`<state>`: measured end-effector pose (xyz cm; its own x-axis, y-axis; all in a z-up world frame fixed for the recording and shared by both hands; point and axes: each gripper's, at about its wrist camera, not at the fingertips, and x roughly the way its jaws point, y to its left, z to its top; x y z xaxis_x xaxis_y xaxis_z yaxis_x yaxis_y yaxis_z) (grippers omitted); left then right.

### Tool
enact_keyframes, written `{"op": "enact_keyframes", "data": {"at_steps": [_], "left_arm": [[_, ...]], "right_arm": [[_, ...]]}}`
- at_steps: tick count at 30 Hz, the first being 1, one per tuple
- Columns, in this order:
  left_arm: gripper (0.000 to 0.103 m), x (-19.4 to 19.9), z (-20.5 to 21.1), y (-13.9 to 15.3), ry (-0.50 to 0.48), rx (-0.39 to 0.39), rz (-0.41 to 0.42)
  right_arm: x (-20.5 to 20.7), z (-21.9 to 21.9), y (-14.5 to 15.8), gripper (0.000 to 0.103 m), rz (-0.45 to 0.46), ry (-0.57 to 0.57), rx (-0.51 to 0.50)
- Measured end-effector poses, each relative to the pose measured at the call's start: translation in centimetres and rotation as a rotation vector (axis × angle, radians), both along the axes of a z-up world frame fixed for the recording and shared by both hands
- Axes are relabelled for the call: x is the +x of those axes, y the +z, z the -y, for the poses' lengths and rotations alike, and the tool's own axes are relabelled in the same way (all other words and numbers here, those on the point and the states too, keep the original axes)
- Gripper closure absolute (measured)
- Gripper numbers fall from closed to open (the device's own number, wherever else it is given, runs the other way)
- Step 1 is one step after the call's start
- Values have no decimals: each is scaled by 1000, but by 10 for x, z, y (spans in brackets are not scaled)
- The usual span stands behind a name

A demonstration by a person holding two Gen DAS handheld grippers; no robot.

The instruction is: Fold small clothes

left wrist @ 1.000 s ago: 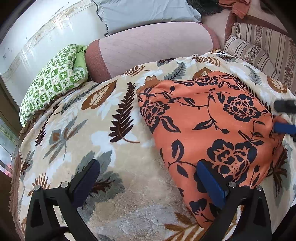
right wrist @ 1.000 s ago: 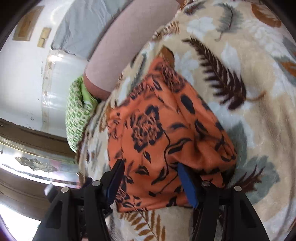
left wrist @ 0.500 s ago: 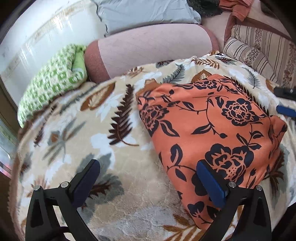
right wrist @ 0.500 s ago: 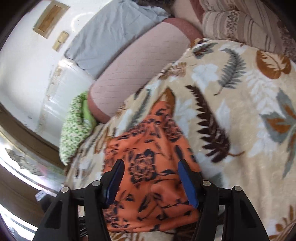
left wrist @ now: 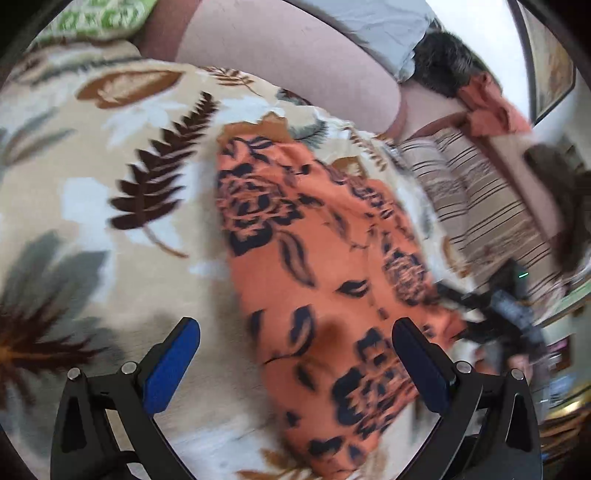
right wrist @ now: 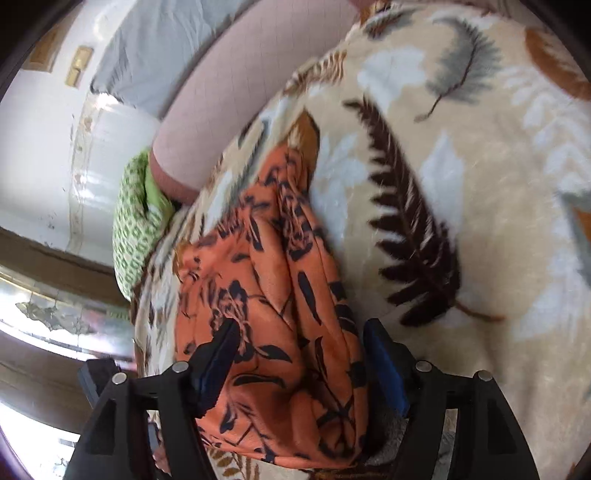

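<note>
An orange garment with dark floral print point(left wrist: 325, 280) lies folded on a cream leaf-patterned blanket point(left wrist: 110, 192). My left gripper point(left wrist: 295, 369) is open above the garment's near end, one blue pad over the blanket and the other over the cloth. In the right wrist view the garment point(right wrist: 273, 295) lies bunched between the open fingers of my right gripper point(right wrist: 299, 369). The fingers straddle the cloth without pinching it. The right gripper also shows in the left wrist view point(left wrist: 476, 314) at the garment's far right edge.
A pink bolster point(left wrist: 280, 62) and grey pillow point(left wrist: 369, 22) lie behind the blanket. A striped cushion point(left wrist: 480, 206) is at right, a green patterned pillow point(right wrist: 136, 221) at left. A white wall point(right wrist: 44, 147) stands beyond.
Both views have swung. The left gripper turned right and moved closer over the garment. The right gripper dropped back down so the garment sits between its fingers. Both stayed open.
</note>
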<state>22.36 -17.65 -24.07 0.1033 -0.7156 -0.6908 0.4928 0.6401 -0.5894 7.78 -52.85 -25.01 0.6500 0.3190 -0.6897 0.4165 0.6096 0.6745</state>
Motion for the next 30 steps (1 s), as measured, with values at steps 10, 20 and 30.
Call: {"op": "enact_keyframes", "data": {"at_steps": [10, 20, 30], "left_arm": [[0, -1, 29, -18, -56, -32, -104], [18, -2, 28, -14, -22, -17, -29], [45, -15, -1, 18, 14, 11, 90]], "right_arm": [[25, -17, -26, 26, 24, 127, 152], [44, -44, -19, 36, 55, 139, 96], [36, -94, 25, 54, 172, 189, -40]]}}
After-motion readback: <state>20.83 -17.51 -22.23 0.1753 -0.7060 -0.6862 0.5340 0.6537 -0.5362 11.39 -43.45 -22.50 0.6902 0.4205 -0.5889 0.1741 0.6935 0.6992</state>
